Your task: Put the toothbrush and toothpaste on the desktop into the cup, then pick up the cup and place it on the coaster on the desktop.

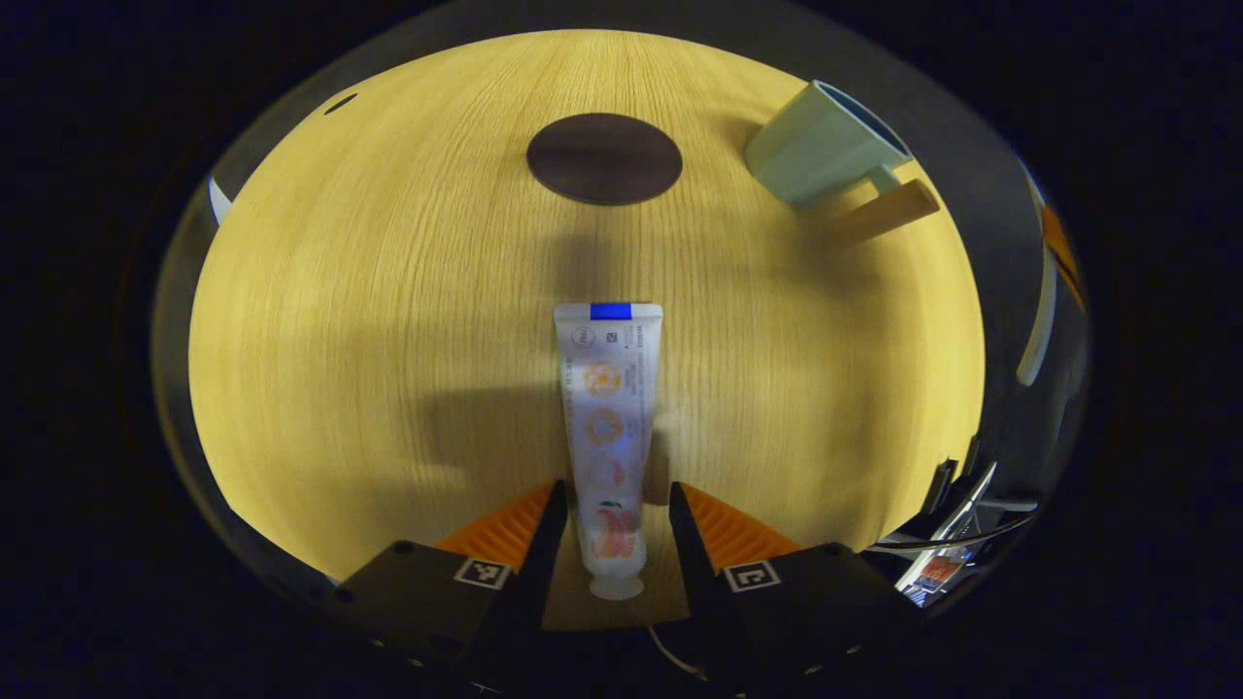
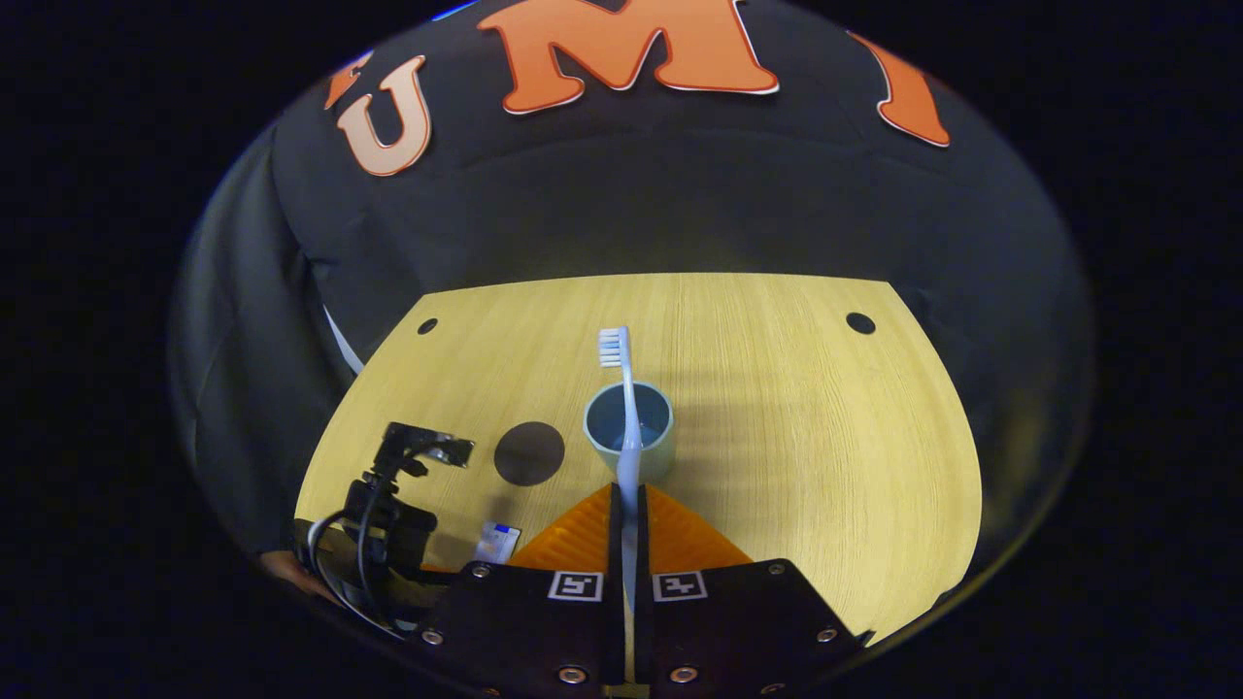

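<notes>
Pale yellow wood-grain desktop (image 1: 388, 320), smooth, low sheen, fine lines running lengthwise. Round dark brown coaster (image 1: 604, 158) looks matt; pale green cup (image 1: 821, 144) smooth, plastic-like, soft sheen. White plastic toothpaste tube (image 1: 607, 408) slightly glossy with printed fruit pictures; light blue plastic toothbrush (image 2: 626, 427) smooth, white bristles.

Warm light falls from above onto the wooden surface (image 1: 388, 291), bright at its middle and dim toward the rim. Soft, wide shadows lie beside the toothpaste (image 1: 607, 427) and under the cup (image 1: 825, 146). Fisheye bending curves the surface's edges. The booth wall (image 2: 621, 194) stays dark, and focus is fairly sharp.
</notes>
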A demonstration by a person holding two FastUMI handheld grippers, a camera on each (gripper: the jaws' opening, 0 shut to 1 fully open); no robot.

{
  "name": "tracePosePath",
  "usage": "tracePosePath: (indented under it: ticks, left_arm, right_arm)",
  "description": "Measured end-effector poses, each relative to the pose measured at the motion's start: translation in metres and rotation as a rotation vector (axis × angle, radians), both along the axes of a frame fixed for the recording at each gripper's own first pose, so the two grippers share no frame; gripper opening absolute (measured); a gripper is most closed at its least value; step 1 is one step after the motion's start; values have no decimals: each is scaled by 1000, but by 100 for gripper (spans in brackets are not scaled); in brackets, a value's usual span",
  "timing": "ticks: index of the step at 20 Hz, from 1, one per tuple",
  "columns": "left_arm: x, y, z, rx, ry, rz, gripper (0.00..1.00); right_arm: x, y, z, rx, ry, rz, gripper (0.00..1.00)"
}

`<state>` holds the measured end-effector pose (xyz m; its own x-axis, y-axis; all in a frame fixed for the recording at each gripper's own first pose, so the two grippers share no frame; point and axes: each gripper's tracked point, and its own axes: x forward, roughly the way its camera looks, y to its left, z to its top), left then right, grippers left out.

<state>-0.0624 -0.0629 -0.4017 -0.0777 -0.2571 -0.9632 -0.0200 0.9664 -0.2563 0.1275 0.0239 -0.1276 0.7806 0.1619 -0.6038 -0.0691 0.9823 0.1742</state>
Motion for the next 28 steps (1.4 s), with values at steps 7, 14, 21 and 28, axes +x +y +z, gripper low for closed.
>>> tracePosePath:
  ticks: [7,14,21,28]
  left_arm:
    - [7,5,3,49,-57,-45,25]
    - [51,11,17,43,-193,-51,16]
    - [71,29,48,32,-246,31,17]
    - [98,83,60,48,-314,131,16]
  right_arm:
    - [24,3,15,44,-101,62,5]
    - [54,4,26,56,-203,81,4]
    - [87,4,49,114,-370,78,4]
    - [114,9,42,152,-473,86,4]
